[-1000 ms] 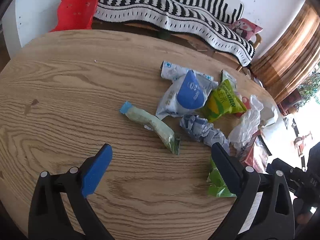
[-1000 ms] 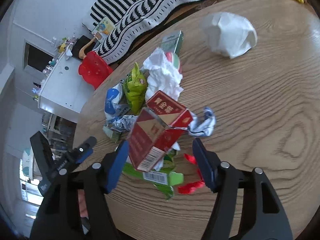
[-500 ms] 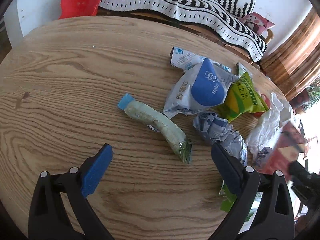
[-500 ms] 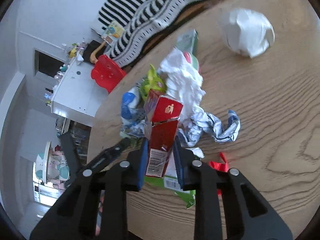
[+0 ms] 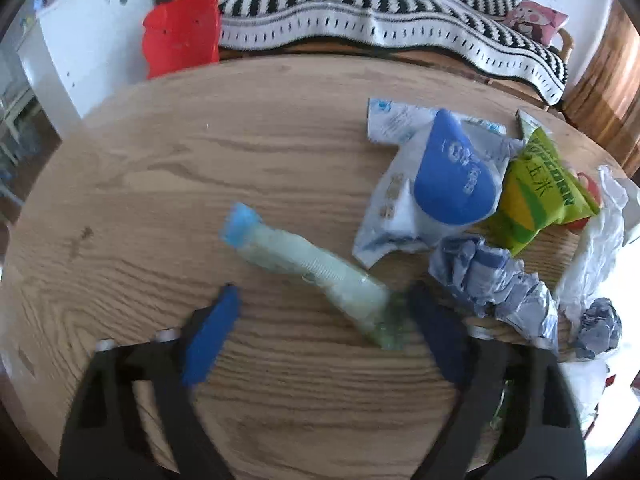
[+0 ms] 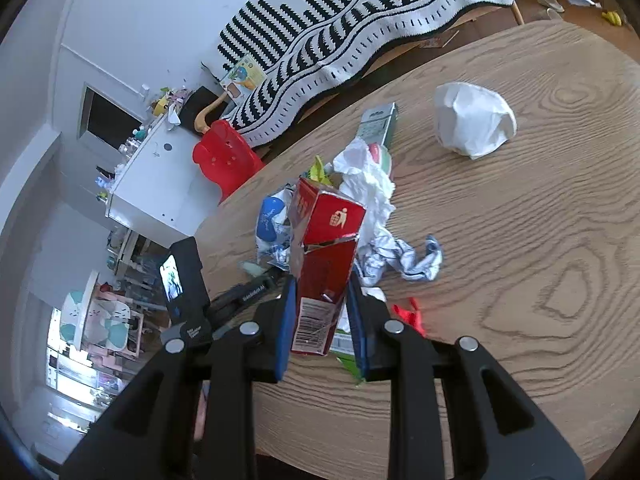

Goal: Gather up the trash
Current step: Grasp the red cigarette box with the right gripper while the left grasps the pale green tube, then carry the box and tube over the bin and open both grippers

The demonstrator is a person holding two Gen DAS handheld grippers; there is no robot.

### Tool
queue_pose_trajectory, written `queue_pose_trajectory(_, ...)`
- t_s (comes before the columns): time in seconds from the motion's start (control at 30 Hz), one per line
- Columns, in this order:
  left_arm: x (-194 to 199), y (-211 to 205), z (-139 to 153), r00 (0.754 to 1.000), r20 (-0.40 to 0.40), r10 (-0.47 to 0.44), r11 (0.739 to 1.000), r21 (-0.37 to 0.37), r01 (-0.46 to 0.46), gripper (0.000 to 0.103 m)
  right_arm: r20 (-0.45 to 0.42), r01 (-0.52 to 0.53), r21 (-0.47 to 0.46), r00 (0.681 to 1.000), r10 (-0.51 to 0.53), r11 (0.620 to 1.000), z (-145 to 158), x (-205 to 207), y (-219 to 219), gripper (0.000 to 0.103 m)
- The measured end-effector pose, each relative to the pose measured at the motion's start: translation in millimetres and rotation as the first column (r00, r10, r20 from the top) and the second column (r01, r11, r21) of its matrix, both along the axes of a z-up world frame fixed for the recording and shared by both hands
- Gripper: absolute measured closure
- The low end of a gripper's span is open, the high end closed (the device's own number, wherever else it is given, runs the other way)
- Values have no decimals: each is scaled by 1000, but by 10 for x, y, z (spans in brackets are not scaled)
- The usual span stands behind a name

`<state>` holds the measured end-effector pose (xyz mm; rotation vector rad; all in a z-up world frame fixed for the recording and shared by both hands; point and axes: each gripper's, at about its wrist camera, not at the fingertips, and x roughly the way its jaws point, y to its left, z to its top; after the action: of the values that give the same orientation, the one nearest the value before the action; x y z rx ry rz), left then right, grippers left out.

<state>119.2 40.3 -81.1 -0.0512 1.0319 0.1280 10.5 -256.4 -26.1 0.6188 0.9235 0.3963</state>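
Observation:
My right gripper [image 6: 322, 292] is shut on a torn red carton [image 6: 324, 256] and holds it upright above the round wooden table [image 6: 540, 240]. My left gripper [image 5: 320, 312] is open, low over the table, its fingers on either side of the near end of a pale green wrapper with a blue end [image 5: 304, 260]. Beyond it lie a blue-and-white bag [image 5: 444, 184], a green popcorn bag [image 5: 536, 192], crumpled silver-blue foil [image 5: 492, 280] and white plastic [image 5: 596, 248]. The right wrist view shows the same pile with white tissue [image 6: 368, 180].
A crumpled white paper ball [image 6: 472, 120] lies apart on the table's far side. Red scraps [image 6: 408, 312] lie by the right fingers. A red chair [image 5: 180, 36] and a striped sofa cover [image 5: 400, 20] stand beyond the table edge. The other gripper's body [image 6: 184, 280] is at left.
My right gripper closed on the red carton and lifted it upright. My left gripper moved forward and down until its fingers straddle the green wrapper's near end.

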Motion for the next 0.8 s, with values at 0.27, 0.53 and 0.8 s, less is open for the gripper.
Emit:
queue_pose_trajectory(0.27,-159,54,210,1000,-7,-13,998,-54,12,87,32,31,-72,999,-29,997,120,-217,-274,78)
queue_pose_trajectory(0.53,-497,-475,702,981,121,-151,984,-81,161,87,74,157,-215,987,-144,964,244,-658,-946,78)
queue_pose_trajectory(0.8,-1031,-1909,997,864,240,-443,868,-127,481,87,85,350,-368,935,-344,862,179,-1334,-1936,78)
